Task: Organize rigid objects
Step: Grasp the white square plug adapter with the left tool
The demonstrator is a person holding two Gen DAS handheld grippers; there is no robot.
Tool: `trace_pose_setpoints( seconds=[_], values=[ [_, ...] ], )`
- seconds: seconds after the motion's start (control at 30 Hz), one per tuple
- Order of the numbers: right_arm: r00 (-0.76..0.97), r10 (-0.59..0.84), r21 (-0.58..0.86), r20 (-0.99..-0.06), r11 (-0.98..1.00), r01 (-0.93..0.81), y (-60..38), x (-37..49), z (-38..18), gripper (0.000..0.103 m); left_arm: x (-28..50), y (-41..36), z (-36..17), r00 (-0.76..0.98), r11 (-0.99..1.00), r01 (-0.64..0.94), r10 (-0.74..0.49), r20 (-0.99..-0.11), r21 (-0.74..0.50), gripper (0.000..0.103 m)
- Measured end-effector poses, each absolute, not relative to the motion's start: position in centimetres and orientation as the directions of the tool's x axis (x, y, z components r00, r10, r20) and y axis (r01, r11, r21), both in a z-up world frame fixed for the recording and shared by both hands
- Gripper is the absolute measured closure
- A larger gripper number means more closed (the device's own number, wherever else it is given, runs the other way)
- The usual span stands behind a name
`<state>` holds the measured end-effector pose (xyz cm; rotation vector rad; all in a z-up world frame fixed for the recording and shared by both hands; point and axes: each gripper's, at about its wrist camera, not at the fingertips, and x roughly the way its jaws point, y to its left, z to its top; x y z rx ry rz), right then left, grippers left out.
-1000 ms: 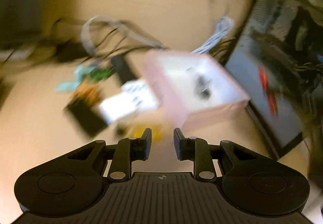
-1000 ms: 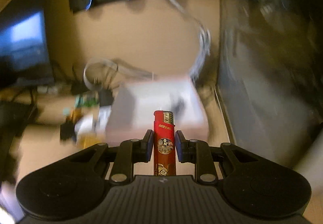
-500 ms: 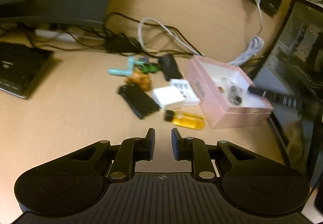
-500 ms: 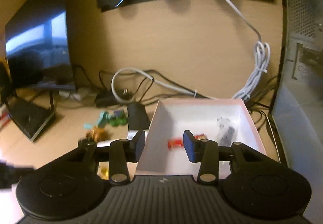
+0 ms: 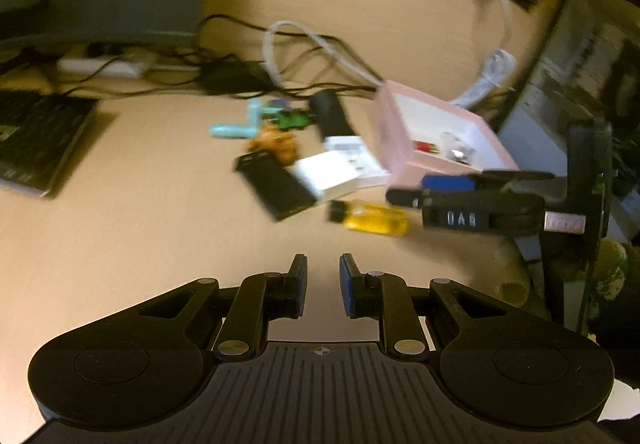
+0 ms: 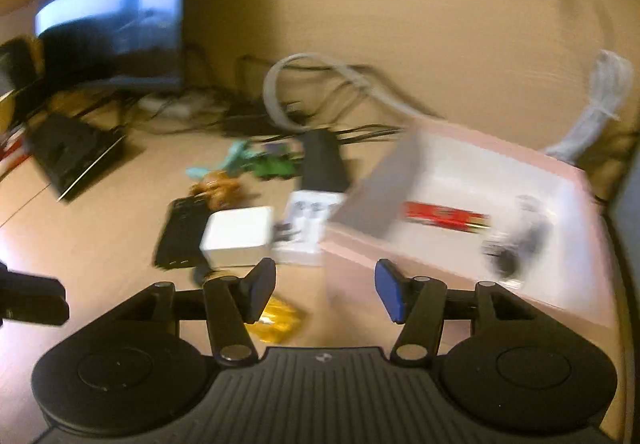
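A pink box (image 6: 448,276) sits on the wooden desk, white inside, with a red lighter (image 6: 444,217) and a dark clear item (image 6: 516,240) in it. The box also shows in the left wrist view (image 5: 396,140). Left of it lie a white block (image 6: 238,234), a black flat device (image 6: 182,238), a yellow bottle (image 5: 372,218), an orange figure (image 5: 274,142), a green toy (image 5: 292,119) and a teal piece (image 5: 244,124). My right gripper (image 6: 326,290) is open and empty, low before the box; it also shows in the left wrist view (image 5: 444,190). My left gripper (image 5: 323,282) is empty, jaws narrowly apart, over bare desk.
A monitor (image 6: 116,16) stands at the back left with cables (image 6: 320,84) and a black adapter (image 6: 322,160) behind the objects. A dark book-like slab (image 5: 36,140) lies at the far left. A computer case (image 5: 592,56) stands at the right.
My right gripper let go of the red lighter, which now lies in the pink box, then opened wider and pulled back left. My left gripper stayed empty.
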<state>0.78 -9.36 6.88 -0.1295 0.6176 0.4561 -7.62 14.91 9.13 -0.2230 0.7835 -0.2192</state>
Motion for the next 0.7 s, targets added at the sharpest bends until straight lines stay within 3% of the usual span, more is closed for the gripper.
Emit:
trace_pose_setpoints(
  seconds=[0.13,0.33,0.5,0.7],
  values=[
    [0.626,0.455,0.023,-0.634,0.820,-0.572,-6.9,1.6,5.5,0.047,-8.2,17.0,8.9,0.682,0.950,0.034,-0.249,-0.687,-0.311,0.082],
    [0.580,0.470,0.031,-0.665,0.794,-0.608,-5.4,1.8,4.9,0.048,-7.8,17.6,8.6,0.674,0.958,0.046,-0.238,-0.699,-0.282,0.082],
    [0.565,0.477,0.073,-0.673,0.803,-0.591,-6.2,0.1,5.2,0.051,-4.6,15.2,9.2,0.678,0.965,0.218,-0.258,-0.688,-0.147,0.082],
    [0.618,0.372,0.070,-0.692,0.887,-0.456,-9.5,-2.9,5.6,0.051,2.5,11.0,9.7,0.648,0.889,0.455,-0.295,-0.702,0.047,0.081]
  ],
)
